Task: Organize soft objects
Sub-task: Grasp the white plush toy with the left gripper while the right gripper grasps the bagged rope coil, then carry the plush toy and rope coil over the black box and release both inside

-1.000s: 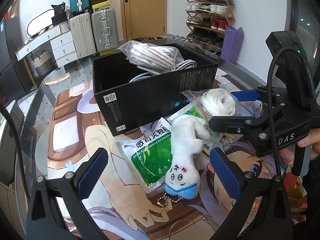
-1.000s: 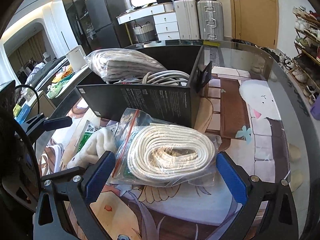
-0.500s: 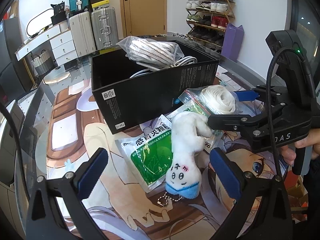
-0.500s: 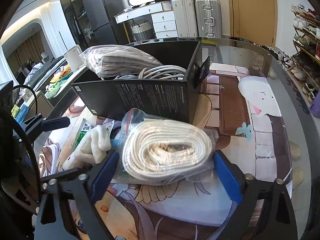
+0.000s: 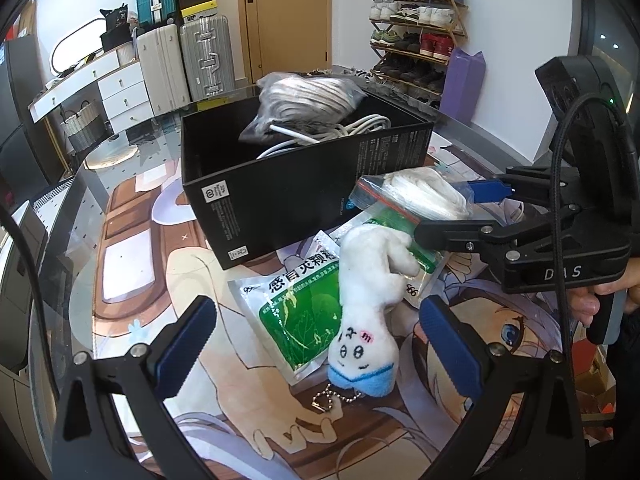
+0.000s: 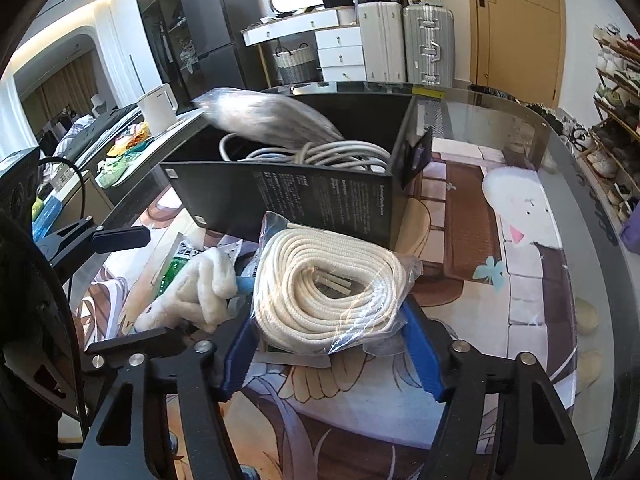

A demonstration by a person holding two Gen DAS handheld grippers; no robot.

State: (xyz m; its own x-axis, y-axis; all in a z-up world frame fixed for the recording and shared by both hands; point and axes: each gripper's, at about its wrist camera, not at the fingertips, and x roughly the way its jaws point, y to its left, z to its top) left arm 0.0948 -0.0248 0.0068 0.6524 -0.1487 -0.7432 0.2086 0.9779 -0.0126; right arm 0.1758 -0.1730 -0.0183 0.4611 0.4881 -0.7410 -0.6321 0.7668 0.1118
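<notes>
While left tool [image 5: 316, 344] gapes, right tool [image 6: 332, 344] clamps bagged cream rope coil [image 6: 328, 284].

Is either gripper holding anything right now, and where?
Right gripper clamps the bagged rope coil across its near end. Left gripper is open, holding nothing.

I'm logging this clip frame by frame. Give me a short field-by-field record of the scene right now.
right gripper: shut on the bagged white rope
left gripper: open, above the plush toy
plush toy: lies on the green medicine packet, untouched
black box: open, holds a white cable and a bagged bundle
surface: anime-print mat
</notes>
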